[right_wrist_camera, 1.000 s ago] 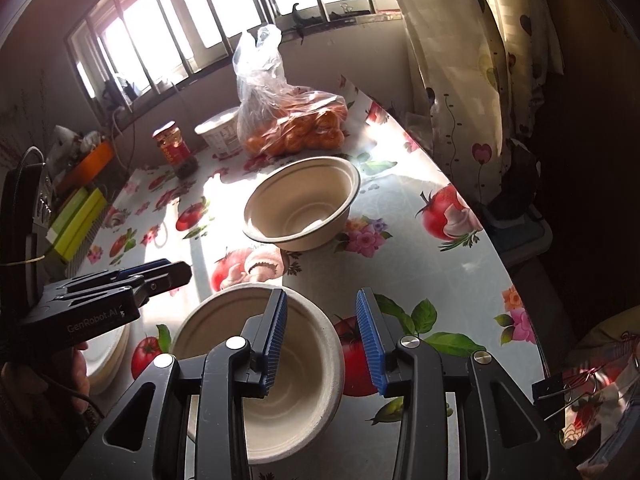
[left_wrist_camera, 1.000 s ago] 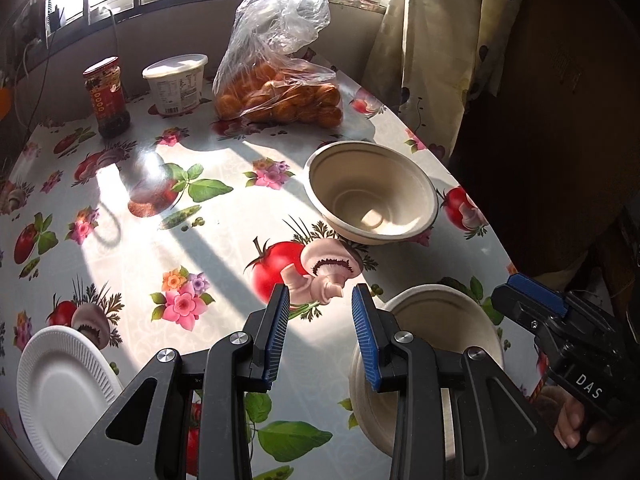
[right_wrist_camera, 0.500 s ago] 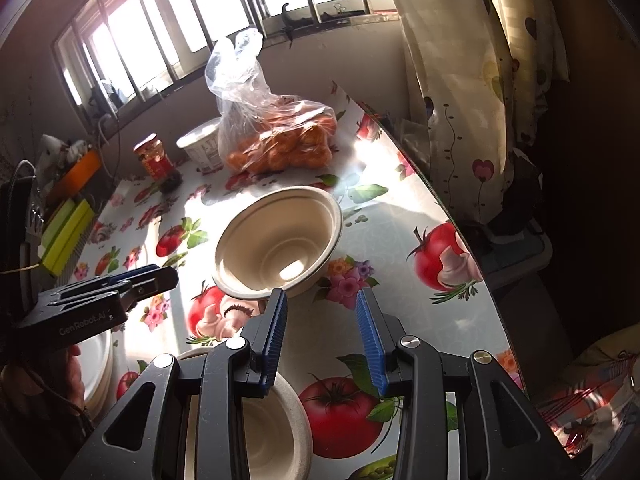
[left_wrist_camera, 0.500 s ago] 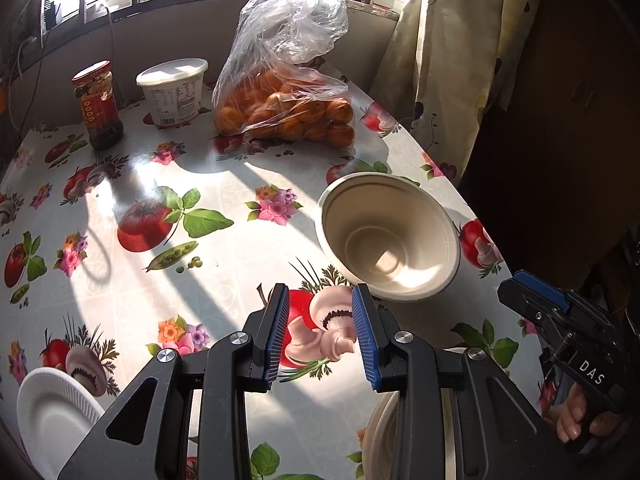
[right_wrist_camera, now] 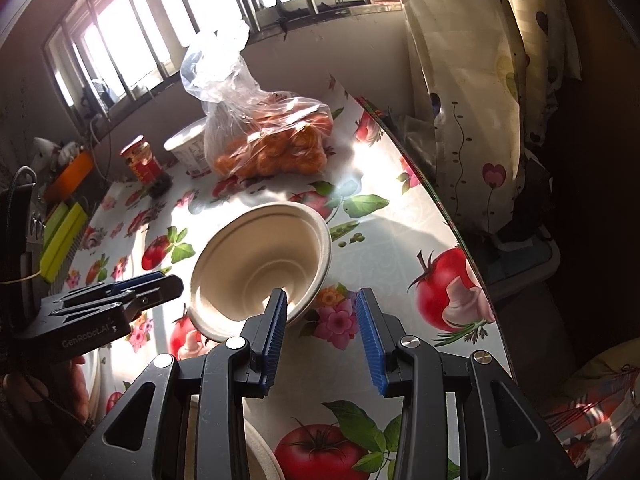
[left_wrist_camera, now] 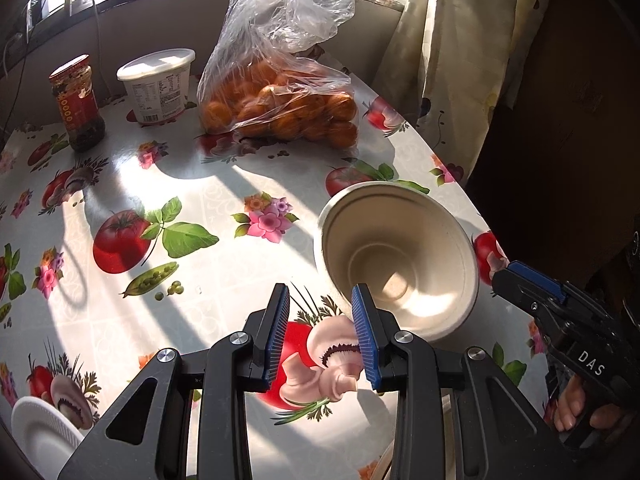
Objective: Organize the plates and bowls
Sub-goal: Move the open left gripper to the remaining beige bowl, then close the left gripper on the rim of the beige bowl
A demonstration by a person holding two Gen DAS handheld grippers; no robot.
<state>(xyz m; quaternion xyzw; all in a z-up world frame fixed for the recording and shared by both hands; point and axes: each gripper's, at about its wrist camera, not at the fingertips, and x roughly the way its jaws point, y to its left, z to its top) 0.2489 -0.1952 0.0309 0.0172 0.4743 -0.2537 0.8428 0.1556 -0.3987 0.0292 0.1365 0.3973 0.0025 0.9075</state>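
Observation:
A beige paper bowl (left_wrist_camera: 396,260) stands upright on the flowered tablecloth near the table's right edge. My left gripper (left_wrist_camera: 320,320) hovers just short of its near-left rim, open with nothing between the fingers. In the right wrist view the same bowl (right_wrist_camera: 256,264) lies ahead and left of my right gripper (right_wrist_camera: 322,320), which is also open and empty, its left finger over the bowl's near rim. A second bowl (right_wrist_camera: 260,456) shows only as a rim below that gripper. A white paper plate (left_wrist_camera: 40,436) sits at the table's near-left corner.
At the far side stand a plastic bag of oranges (left_wrist_camera: 280,108), a white tub (left_wrist_camera: 158,84) and a red-labelled jar (left_wrist_camera: 78,104). A curtain (right_wrist_camera: 472,92) hangs beyond the table's curved right edge (right_wrist_camera: 452,220). A hand (left_wrist_camera: 580,404) holds the right gripper.
Both grippers have moved forward over the table toward the far bowl. The near bowl has slipped almost out of view beneath them. The jaws have not changed.

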